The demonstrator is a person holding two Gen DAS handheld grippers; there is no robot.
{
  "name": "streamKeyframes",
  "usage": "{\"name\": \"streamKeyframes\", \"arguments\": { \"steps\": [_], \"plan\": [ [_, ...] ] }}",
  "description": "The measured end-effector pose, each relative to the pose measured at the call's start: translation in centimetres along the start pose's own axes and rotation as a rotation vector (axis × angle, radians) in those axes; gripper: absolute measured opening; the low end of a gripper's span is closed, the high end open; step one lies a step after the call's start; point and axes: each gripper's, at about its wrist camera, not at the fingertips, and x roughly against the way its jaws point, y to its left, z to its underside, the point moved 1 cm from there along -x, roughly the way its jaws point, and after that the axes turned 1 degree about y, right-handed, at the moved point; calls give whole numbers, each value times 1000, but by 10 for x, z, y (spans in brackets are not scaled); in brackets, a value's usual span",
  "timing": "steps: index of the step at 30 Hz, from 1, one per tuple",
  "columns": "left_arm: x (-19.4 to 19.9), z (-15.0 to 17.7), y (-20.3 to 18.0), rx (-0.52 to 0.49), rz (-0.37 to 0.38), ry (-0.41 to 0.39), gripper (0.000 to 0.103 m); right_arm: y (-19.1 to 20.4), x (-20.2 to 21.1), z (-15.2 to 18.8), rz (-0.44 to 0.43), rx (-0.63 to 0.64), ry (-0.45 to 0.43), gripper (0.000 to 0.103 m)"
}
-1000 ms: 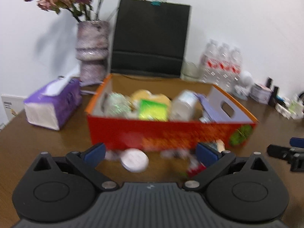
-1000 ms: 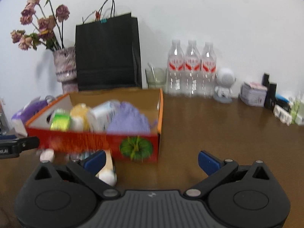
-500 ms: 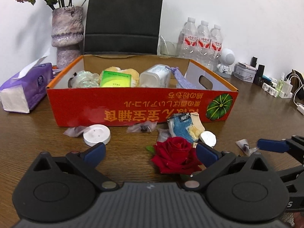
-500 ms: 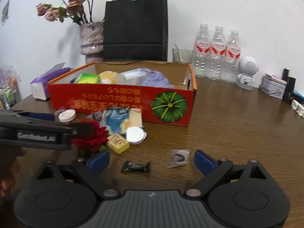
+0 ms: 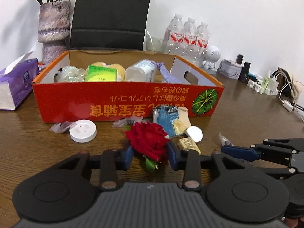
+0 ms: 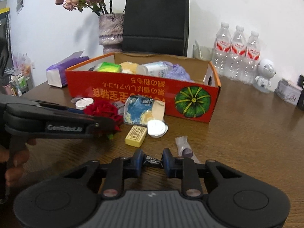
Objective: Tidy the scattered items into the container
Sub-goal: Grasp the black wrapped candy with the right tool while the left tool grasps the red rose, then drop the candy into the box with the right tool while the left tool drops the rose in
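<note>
A brown wood-grain desk (image 6: 247,129) stands against a white wall. Along its back edge are a mottled purple vase (image 6: 111,30) of dried roses, a black paper bag (image 6: 155,20), three water bottles (image 6: 237,53) and a small white robot figure (image 6: 265,76); a purple tissue pack (image 5: 15,83) sits toward the left edge.

The red cardboard box (image 5: 125,102) sits mid-desk, already holding a green packet, a white jar and a purple cloth. Scattered in front of its near wall are a white disc (image 5: 83,131), a blue-and-cream packet (image 5: 171,121), a white cap (image 6: 156,128), a yellow block (image 6: 135,135) and a clear wrapped sweet (image 6: 184,148).

The left gripper (image 5: 150,156) has just been closing, and its blue pads now squeeze the red rose (image 5: 149,138), which lies on the desk in front of the box. The right gripper (image 6: 152,162) has likewise just been closing and pinches a small black candy wrapper (image 6: 152,159) low over the desk's near edge; whether the wrapper rests on the wood is hard to tell. A hand (image 6: 11,161) grips the left tool's handle.
</note>
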Motion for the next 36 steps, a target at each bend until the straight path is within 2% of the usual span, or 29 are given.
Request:
{"name": "streamKeyframes", "arguments": {
  "steps": [17, 24, 30, 36],
  "plan": [
    [10, 1, -1, -12, -8, -31, 38, -9, 5, -4, 7, -53, -34, 22],
    [20, -7, 0, -12, -19, -63, 38, -1, 5, -14, 11, -72, -54, 22],
    [31, -25, 9, -5, -20, -106, 38, 8, 7, -38, 18, -61, -95, 22],
    [40, -60, 21, 14, -30, -181, 38, 17, 6, -79, 24, -44, -160, 22]
  ]
}}
